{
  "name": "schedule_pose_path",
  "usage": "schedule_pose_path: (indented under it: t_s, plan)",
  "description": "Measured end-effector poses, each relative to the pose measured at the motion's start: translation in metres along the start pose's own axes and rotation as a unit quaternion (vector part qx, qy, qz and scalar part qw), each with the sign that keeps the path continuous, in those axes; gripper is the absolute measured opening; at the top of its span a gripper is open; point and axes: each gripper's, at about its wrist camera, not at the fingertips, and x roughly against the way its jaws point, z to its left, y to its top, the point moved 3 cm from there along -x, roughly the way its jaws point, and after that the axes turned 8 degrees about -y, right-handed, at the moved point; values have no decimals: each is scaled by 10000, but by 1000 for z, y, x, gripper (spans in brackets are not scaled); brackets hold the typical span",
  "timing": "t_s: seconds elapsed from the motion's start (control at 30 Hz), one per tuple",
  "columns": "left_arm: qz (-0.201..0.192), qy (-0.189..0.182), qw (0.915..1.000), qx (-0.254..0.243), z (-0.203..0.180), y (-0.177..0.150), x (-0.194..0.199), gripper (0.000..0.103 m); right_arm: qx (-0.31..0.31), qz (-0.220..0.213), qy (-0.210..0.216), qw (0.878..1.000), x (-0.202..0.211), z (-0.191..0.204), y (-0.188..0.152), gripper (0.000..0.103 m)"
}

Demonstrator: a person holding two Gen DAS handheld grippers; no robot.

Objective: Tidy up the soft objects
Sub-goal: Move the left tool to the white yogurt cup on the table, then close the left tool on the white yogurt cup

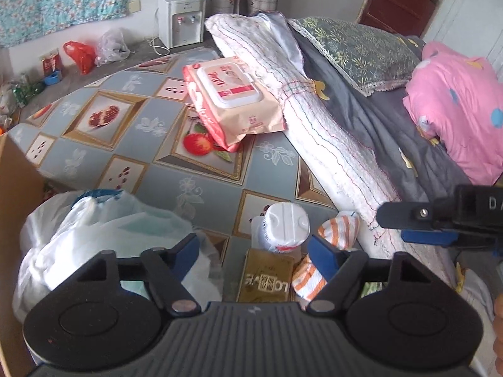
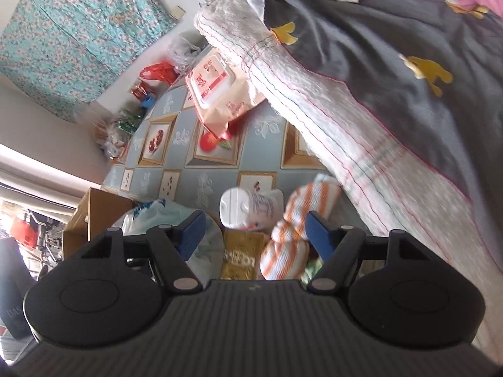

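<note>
Partly hidden: orange-striped cloth (image 1: 327,251) lying on worktop (image 1: 201,169) beside bottle (image 1: 283,226), lower end disappearing behind left claw (image 1: 254,251); right claw (image 2: 254,232) blurring; both claws spreading, pinching nothing.

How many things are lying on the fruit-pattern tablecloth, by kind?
Wipes packs: 1, the pink wet-wipes pack
Bottles: 1, the white-capped bottle
Boxes: 1, the gold box
Cloths: 1, the orange-striped cloth
Bags: 1, the white plastic bag
Total: 5
</note>
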Motion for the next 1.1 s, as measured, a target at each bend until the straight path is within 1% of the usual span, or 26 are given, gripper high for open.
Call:
schedule_pose_path:
  t_s: [0.07,0.2,0.3,0.37,0.43,0.5,0.57,0.63,0.7,0.8,0.87,0.93,1.0,1.07,1.1]
  plan:
    - [67,-33,9999,-102,-4,3,-12,72,-15,10,-21,10000,-6,-2,2,68]
    - [266,-66,9990,-349,-13,9,-40,64,-90,88,-120,9998,-15,-12,1,68]
    - [419,-120,9973,-588,-21,11,-61,62,-164,171,-195,9995,-22,-21,1,68]
    - [542,-111,9961,-685,-25,12,-73,58,-223,239,-215,9992,-27,-26,0,68]
    - [649,-31,9952,-729,-27,12,-83,49,-248,292,-239,9990,-32,-28,-2,68]
    - [700,48,9946,-761,-28,12,-90,49,-269,328,-251,9988,-36,-29,-2,68]
    - [665,99,9947,-782,-29,13,-91,49,-292,348,-235,9987,-40,-30,0,68]
    - [662,72,9952,-720,-26,16,-91,49,-303,329,-225,9987,-40,-30,2,68]
    - [623,-84,9968,-487,-20,20,-89,49,-314,323,-195,9988,-41,-31,5,68]
    - [509,-538,9971,181,-4,29,-86,49,-383,342,-152,9986,-44,-33,8,68]
    - [402,-906,9925,712,9,35,-87,49,-429,378,-124,9983,-47,-35,9,68]
    - [224,-1205,9865,1089,22,37,-89,49,-465,415,-95,9980,-50,-35,9,68]
    - [311,-1249,9821,1375,34,38,-96,50,-482,423,-83,9979,-51,-34,9,68]
    - [211,-1296,9790,1559,42,37,-96,50,-497,416,-70,9979,-52,-34,9,68]
    - [199,-1284,9790,1573,44,38,-95,50,-504,409,-57,9979,-53,-34,10,68]
